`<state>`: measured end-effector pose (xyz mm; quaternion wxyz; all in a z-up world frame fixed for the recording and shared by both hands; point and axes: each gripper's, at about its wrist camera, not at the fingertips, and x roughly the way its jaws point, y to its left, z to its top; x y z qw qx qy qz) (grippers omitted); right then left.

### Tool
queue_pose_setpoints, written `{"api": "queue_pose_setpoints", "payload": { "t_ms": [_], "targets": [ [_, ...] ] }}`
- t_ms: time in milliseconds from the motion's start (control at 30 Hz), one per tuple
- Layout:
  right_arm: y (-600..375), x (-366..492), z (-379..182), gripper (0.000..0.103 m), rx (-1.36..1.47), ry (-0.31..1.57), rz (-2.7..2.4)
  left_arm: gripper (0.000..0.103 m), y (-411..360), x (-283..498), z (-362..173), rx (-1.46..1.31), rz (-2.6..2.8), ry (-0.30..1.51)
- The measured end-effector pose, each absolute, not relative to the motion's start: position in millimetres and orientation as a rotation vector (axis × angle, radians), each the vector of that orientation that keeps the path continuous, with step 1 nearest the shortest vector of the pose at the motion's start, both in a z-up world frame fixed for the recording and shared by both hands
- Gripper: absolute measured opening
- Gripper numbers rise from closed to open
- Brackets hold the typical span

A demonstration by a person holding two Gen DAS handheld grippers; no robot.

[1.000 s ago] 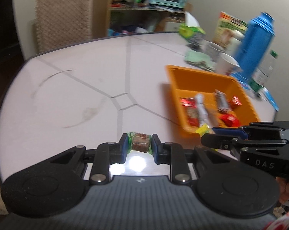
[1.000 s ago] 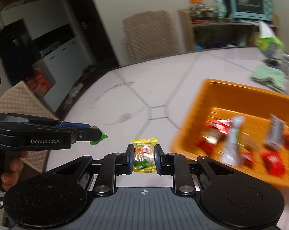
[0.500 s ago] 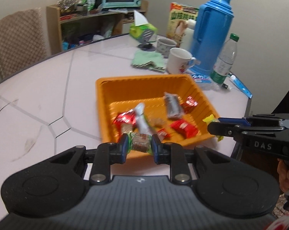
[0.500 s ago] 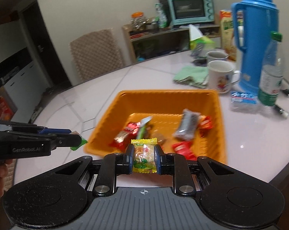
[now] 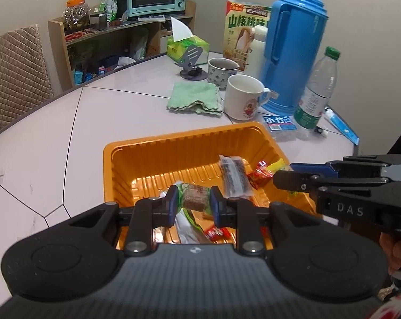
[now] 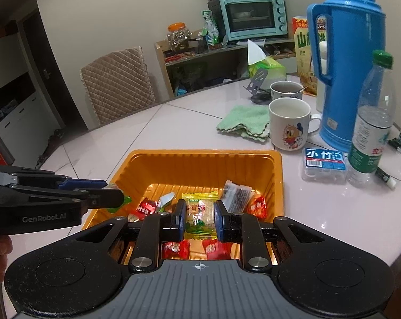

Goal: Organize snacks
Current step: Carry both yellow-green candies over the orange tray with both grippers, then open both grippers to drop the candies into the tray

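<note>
An orange tray (image 5: 189, 143) (image 6: 205, 156) sits on the pale table and holds several wrapped snacks, red candies (image 5: 259, 174) and a dark bar (image 5: 233, 175) among them. My left gripper (image 5: 193, 203) is shut on a brown snack in a green wrapper (image 5: 195, 199), held over the near part of the tray. My right gripper (image 6: 200, 216) is shut on a yellow-green wrapped snack (image 6: 200, 210), also over the tray's near side. In each wrist view the other gripper shows from the side, the left one (image 6: 118, 199) with a green wrapper tip, the right one (image 5: 280, 171) with a yellow tip.
Behind the tray stand a white mug (image 5: 244, 97), a second cup (image 5: 221, 71), a green cloth (image 5: 193, 97), a blue thermos (image 5: 293, 42), a water bottle (image 5: 317, 90), a small blue-labelled box (image 6: 324, 164) and a tissue box (image 5: 185, 46). A chair (image 6: 118, 79) and shelf with a toaster oven (image 6: 251, 16) lie beyond.
Both grippers have swung from the bare table across to the orange tray, each still holding its snack. They now hang over the tray's near part.
</note>
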<state>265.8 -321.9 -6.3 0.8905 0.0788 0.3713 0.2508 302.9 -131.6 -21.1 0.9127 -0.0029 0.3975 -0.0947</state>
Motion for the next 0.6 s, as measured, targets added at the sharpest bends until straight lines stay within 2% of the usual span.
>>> {"api": "queue_pose_setpoints", "payload": {
  "t_ms": [600],
  "targets": [
    [-285.3, 328.6, -44.1, 0.022, 0.159, 0.834, 0.549, 0.023, -108.1, 352.9, -46.4, -0.003, -0.12, 0.859]
  ]
}}
